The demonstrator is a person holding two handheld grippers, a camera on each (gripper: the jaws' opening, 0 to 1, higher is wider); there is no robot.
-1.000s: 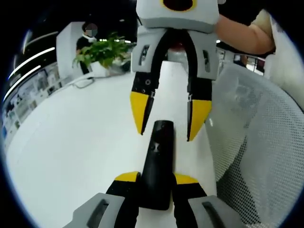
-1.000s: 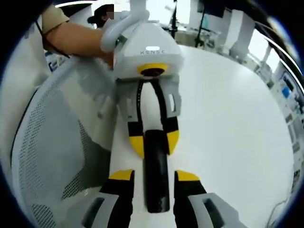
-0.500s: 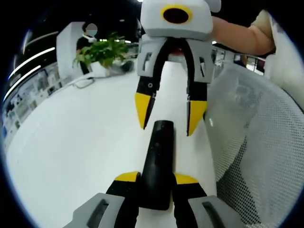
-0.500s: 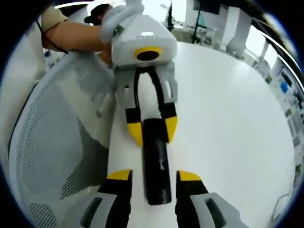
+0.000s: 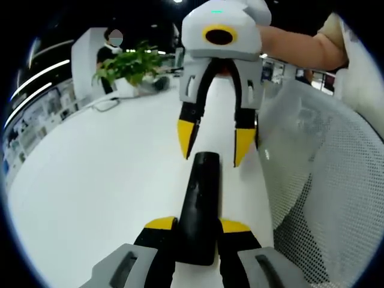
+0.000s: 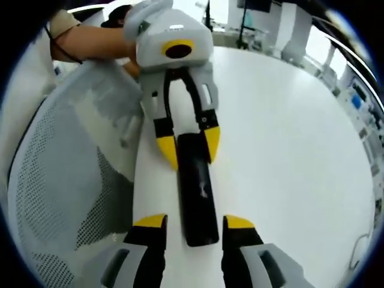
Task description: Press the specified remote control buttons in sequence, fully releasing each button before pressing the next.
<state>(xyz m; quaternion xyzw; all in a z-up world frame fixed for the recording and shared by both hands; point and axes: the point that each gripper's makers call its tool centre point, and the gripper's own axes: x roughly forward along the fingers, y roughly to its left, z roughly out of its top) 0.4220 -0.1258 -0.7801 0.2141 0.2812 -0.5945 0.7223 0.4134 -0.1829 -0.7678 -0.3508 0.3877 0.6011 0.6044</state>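
The black remote control's (image 5: 200, 204) buttons are too dark and blurred to tell apart, its near end hidden between the left gripper's (image 5: 197, 227) jaws in the left gripper view.

White table (image 5: 90, 180) lies open leftward; mesh chair (image 5: 324, 180) crowds the right.

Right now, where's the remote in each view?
Left gripper view: remote at lower centre, clamped at its near end by the left claw.
Right gripper view: remote at centre, its far end between the left claw's yellow tips.
Shared landmark: white mesh chair beside the table.
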